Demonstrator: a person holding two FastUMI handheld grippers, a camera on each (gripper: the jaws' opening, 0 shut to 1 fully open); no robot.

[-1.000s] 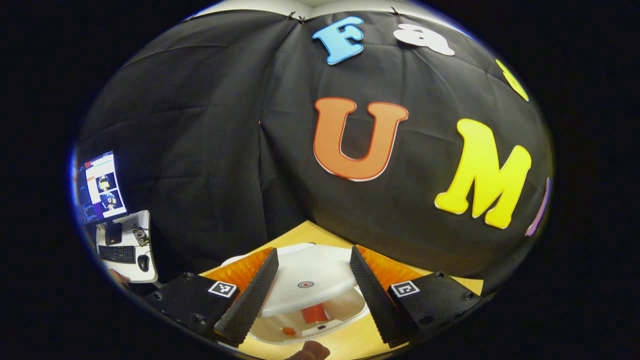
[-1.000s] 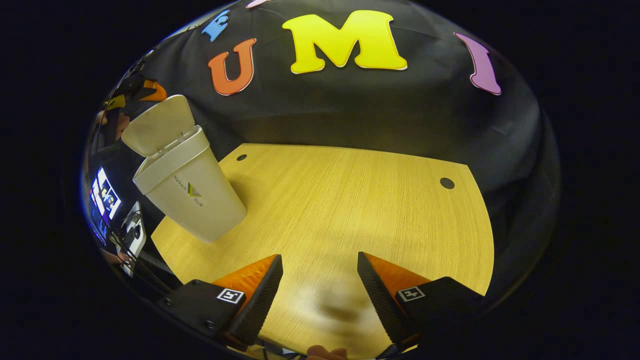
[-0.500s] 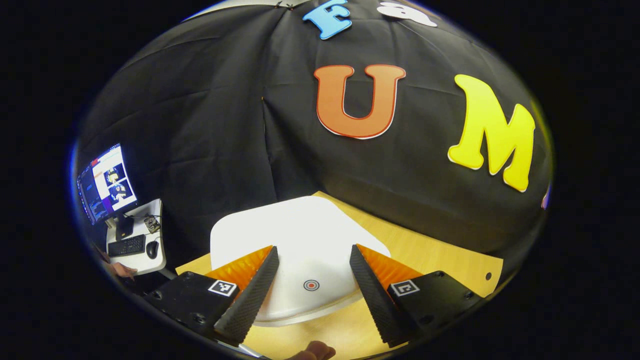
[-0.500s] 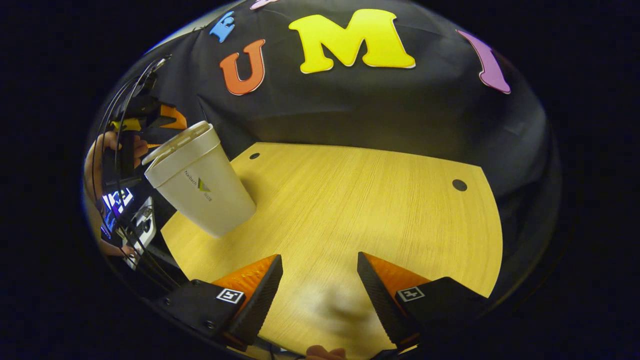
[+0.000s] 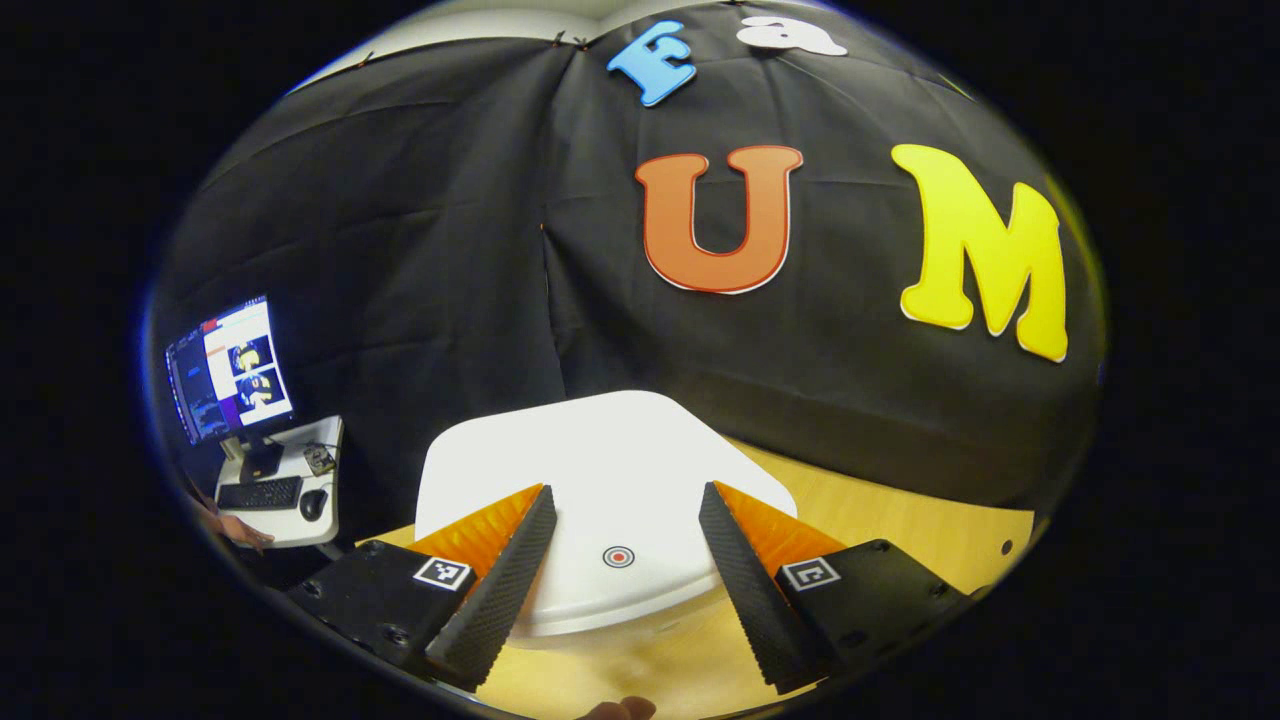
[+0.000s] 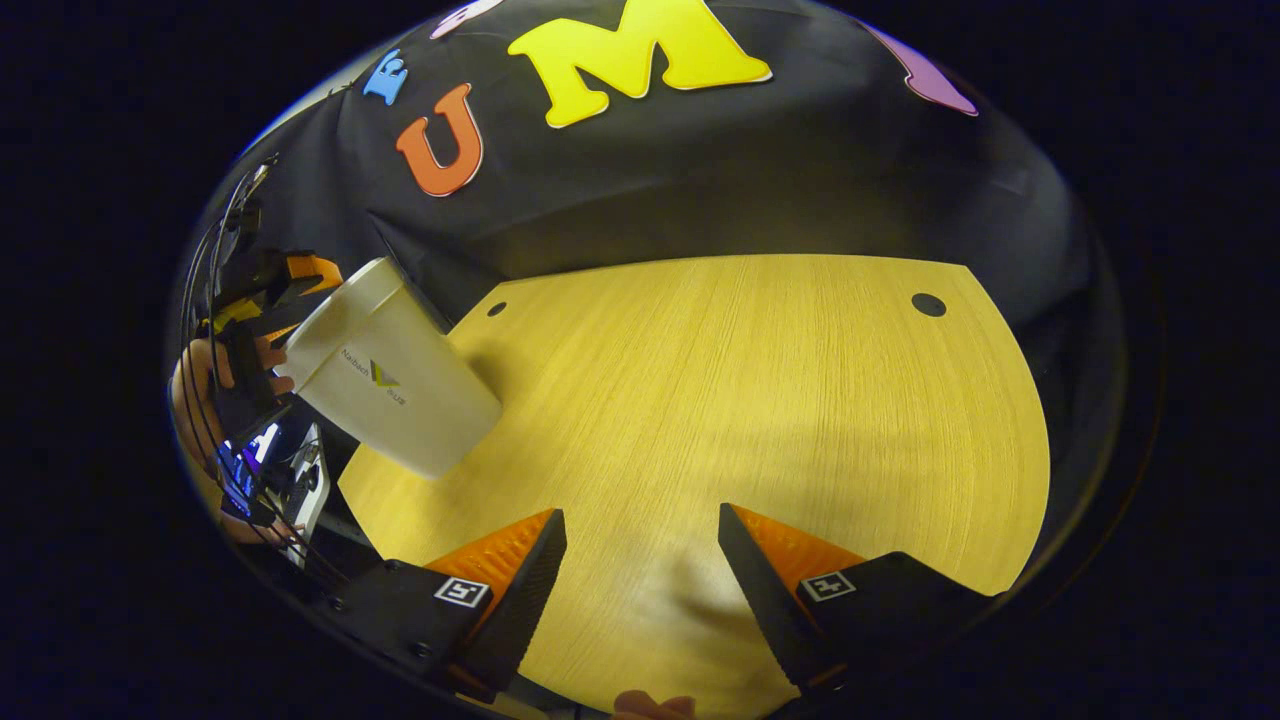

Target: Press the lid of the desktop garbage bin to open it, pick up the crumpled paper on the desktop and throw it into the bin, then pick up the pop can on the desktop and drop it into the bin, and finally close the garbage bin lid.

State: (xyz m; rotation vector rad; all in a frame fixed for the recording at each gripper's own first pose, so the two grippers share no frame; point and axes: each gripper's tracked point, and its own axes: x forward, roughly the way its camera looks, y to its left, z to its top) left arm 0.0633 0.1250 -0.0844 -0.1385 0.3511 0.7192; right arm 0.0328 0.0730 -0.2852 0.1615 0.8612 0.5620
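With the white plastic bin lid (image 5: 600, 470) lying down, press straight beside its small red target mark (image 5: 618, 556), left gripper (image 5: 622, 555) jaws wide and empty, right gripper (image 6: 640, 570) wide over the bare yellow wooden desktop (image 6: 760, 400).

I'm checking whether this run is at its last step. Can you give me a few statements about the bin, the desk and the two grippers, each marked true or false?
1. The bin's lid is down over the bin. True.
2. The left gripper is clamped shut on the lid. False: its fingers are spread apart above the lid, with the lid's red dot mark between them.
3. The right gripper holds the pop can. False: its fingers are open over bare desk.
4. The garbage bin stands near the desk's left edge in the right gripper view. True.
5. A monitor is lit beside the booth in the left gripper view. True.
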